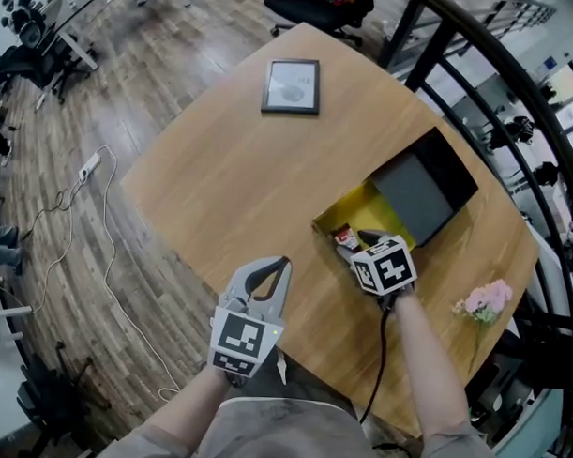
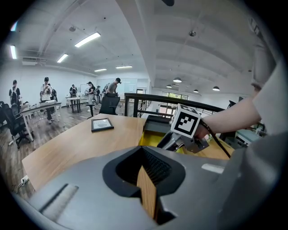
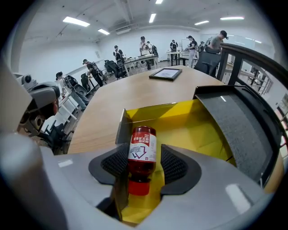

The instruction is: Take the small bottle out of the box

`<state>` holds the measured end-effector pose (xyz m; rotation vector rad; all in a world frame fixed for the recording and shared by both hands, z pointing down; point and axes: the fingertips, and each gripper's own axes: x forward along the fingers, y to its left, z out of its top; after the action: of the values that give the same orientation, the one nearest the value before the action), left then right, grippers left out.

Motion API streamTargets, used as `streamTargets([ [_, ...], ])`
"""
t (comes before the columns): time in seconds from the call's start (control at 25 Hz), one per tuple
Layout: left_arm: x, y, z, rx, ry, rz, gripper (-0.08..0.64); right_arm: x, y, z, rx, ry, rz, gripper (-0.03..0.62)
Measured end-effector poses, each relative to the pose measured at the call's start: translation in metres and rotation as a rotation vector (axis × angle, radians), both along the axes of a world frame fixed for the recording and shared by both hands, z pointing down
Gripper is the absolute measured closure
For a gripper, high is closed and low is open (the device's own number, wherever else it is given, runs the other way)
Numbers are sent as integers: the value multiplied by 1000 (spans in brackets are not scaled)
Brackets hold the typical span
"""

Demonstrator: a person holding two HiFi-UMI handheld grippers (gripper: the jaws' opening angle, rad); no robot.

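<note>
Inside box, small bottle between right tongs, mostly hidden from above

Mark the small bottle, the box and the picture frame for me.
small bottle (image 3: 142,150), right gripper view, its white label.
box (image 3: 173,112), right gripper view, yellow inner wall.
picture frame (image 1: 291,85), head view, its centre.

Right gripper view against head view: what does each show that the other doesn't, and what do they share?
Only the right gripper view: the small bottle with its red cap and label, lying between the fingers of the right gripper, a gap showing on one side; people at distant desks. Only the head view: the left gripper, fingers together; a pink flower on the wooden table; a power strip on the floor. Both: that table, the picture frame and the open yellow-lined box.
</note>
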<state>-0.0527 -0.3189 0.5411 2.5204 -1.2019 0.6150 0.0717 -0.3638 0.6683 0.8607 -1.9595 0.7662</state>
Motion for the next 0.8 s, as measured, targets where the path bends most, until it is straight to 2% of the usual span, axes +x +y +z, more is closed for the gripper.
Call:
streamTargets([
  [0.2, 0, -4, 9, -11, -2, 7, 560, 1, -5, 8, -11, 6, 22, 380],
  [0.52, -4, -7, 6, -8, -8, 7, 560, 2, -6, 9, -11, 39, -2, 376],
  [0.68, -9, -11, -1, 0, -1, -7, 560, 3, -7, -1, 31, 68, -3, 376],
  [0.8, -9, -13, -11, 19, 1, -6, 560, 4, -11, -19, 76, 40, 24, 378],
])
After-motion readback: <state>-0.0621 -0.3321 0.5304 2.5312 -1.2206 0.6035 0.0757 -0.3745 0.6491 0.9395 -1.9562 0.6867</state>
